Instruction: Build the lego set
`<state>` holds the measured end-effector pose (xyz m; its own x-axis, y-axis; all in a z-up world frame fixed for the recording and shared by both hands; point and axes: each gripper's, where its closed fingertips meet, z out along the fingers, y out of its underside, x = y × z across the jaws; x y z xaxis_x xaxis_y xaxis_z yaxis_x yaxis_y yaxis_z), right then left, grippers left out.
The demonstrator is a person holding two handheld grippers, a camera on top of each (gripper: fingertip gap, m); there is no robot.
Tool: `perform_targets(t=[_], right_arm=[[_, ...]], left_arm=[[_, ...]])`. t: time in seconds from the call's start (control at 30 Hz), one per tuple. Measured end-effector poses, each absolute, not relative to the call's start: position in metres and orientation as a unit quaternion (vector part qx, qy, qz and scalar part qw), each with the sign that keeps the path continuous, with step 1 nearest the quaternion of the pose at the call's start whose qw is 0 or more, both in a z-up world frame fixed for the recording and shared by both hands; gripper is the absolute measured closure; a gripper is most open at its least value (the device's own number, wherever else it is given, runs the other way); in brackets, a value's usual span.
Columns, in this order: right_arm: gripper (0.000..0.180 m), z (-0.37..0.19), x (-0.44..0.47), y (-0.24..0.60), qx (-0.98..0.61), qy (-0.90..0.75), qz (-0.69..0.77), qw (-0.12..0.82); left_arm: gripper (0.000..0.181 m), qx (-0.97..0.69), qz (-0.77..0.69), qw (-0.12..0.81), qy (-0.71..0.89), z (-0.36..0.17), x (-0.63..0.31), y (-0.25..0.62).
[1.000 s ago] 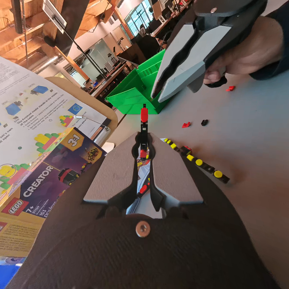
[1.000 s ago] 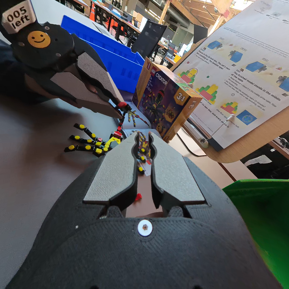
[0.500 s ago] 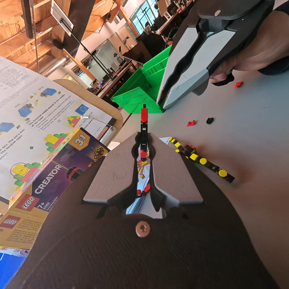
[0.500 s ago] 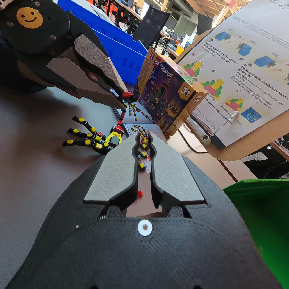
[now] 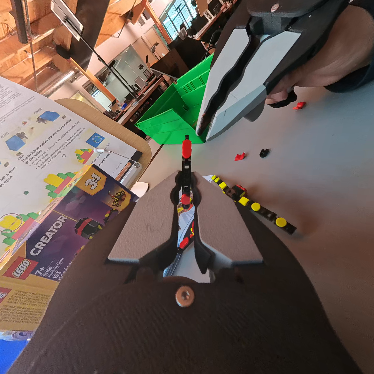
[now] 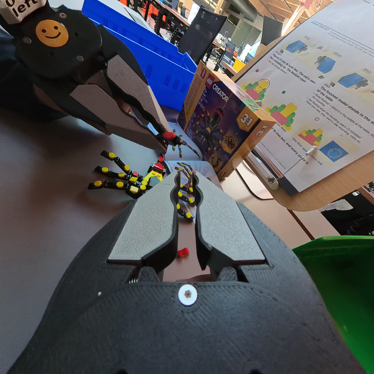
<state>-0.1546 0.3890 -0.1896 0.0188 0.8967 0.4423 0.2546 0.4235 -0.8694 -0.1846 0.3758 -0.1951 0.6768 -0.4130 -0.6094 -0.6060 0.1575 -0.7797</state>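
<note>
My left gripper (image 5: 186, 174) is shut on a thin black lego leg piece with a red end (image 5: 186, 148), which sticks out past the fingertips. In the right wrist view the left gripper (image 6: 166, 141) holds that piece (image 6: 169, 136) above the table. My right gripper (image 6: 185, 172) is shut and empty. In the left wrist view its tips (image 5: 203, 134) hang just right of and above the red end, not touching it. The partly built spider (image 6: 129, 178), with black legs and yellow studs, lies on the table below; it also shows in the left wrist view (image 5: 253, 205).
The lego box (image 6: 222, 125) stands on the open booklet (image 6: 183, 150) by a clipboard with an instruction sheet (image 6: 323, 91). A green bin (image 5: 172, 121) and a blue bin (image 6: 157, 60) flank the work area. Loose red (image 5: 239, 156) and black (image 5: 264, 152) pieces lie on the table.
The right gripper's tips have come a little lower and closer to the red end of the held piece. The left gripper's grip is unchanged.
</note>
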Motion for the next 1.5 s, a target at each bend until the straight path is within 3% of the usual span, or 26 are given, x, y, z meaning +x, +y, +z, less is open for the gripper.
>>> perform_targets(t=[0.3,0.37,0.47,0.57,0.63,0.8,1.2,1.33,1.5], right_arm=[[0.154,-0.189,-0.156,0.382,-0.474,-0.617,0.380,0.500],[0.152,-0.186,-0.155,0.375,-0.469,-0.613,0.414,0.483],[0.145,-0.166,-0.152,0.354,-0.445,-0.590,0.510,0.441],[0.173,-0.150,-0.146,0.340,-0.419,-0.571,0.576,0.408],[0.180,-0.151,-0.143,0.336,-0.409,-0.581,0.585,0.391],[0.164,-0.154,-0.147,0.349,-0.453,-0.542,0.614,0.353],[0.176,-0.152,-0.147,0.351,-0.466,-0.514,0.648,0.314],[0.176,-0.156,-0.147,0.352,-0.477,-0.519,0.639,0.306],[0.176,-0.164,-0.149,0.351,-0.490,-0.532,0.626,0.291]], left_arm=[[0.176,-0.662,0.008,0.658,0.359,-0.192,-0.183,0.375],[0.176,-0.660,-0.052,0.663,0.350,-0.186,-0.175,0.369],[0.176,-0.653,-0.253,0.628,0.341,-0.177,-0.143,0.345],[0.176,-0.642,-0.409,0.595,0.258,-0.160,-0.134,0.338],[0.176,-0.636,-0.451,0.586,0.222,-0.155,-0.138,0.340],[0.176,-0.655,-0.434,0.579,0.219,-0.167,-0.145,0.347],[0.176,-0.665,-0.466,0.544,0.212,-0.174,-0.134,0.345],[0.157,-0.666,-0.475,0.533,0.215,-0.175,-0.132,0.344],[0.158,-0.671,-0.444,0.553,0.219,-0.175,-0.138,0.347]])
